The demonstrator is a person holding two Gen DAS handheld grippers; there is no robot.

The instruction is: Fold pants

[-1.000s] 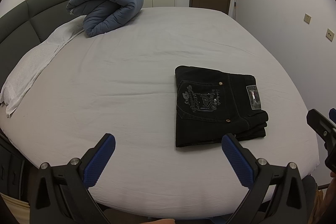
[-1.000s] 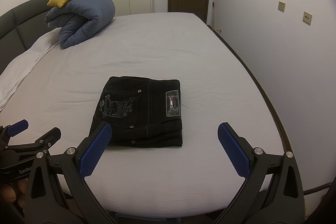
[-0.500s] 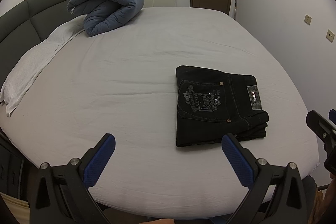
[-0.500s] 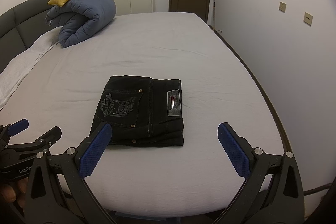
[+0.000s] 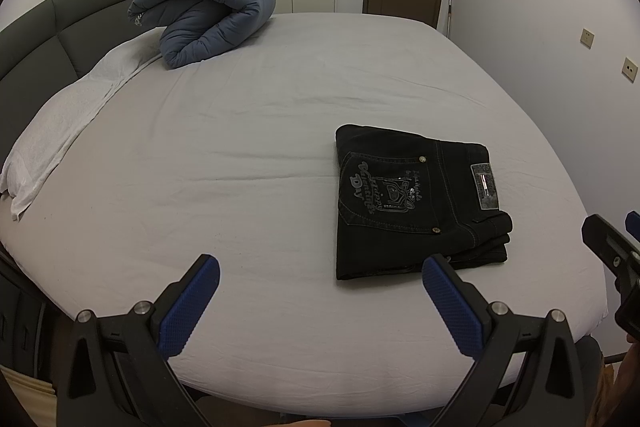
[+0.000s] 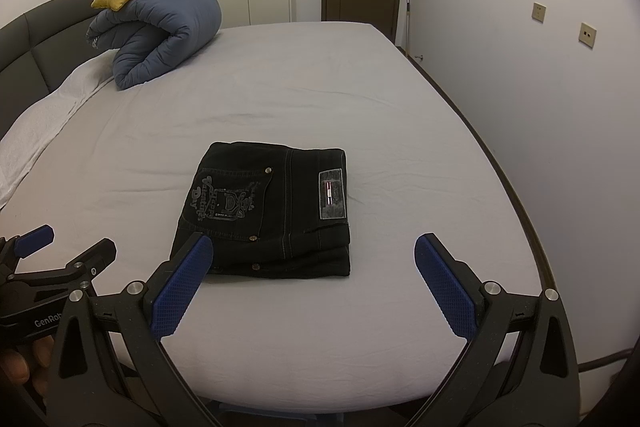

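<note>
Fold looks finished; we judge only a retreat or a final check is left.
Left wrist: left claw (image 5: pixel 320 277) gapes wide, empty, above the bed (image 5: pixel 248 131); pants (image 5: pixel 416 203) lie right of it, a compact black stack.
Right wrist: right claw (image 6: pixel 314 255) wide open, empty, pants (image 6: pixel 268 211) just ahead, pocket and patch up.

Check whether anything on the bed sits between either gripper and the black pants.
Nothing visible does. Only bare sheet lies between the right gripper and the folded pants, and likewise for the left gripper. Both have open jaws. The rolled duvet and pillows sit far back by the headboard.
</note>
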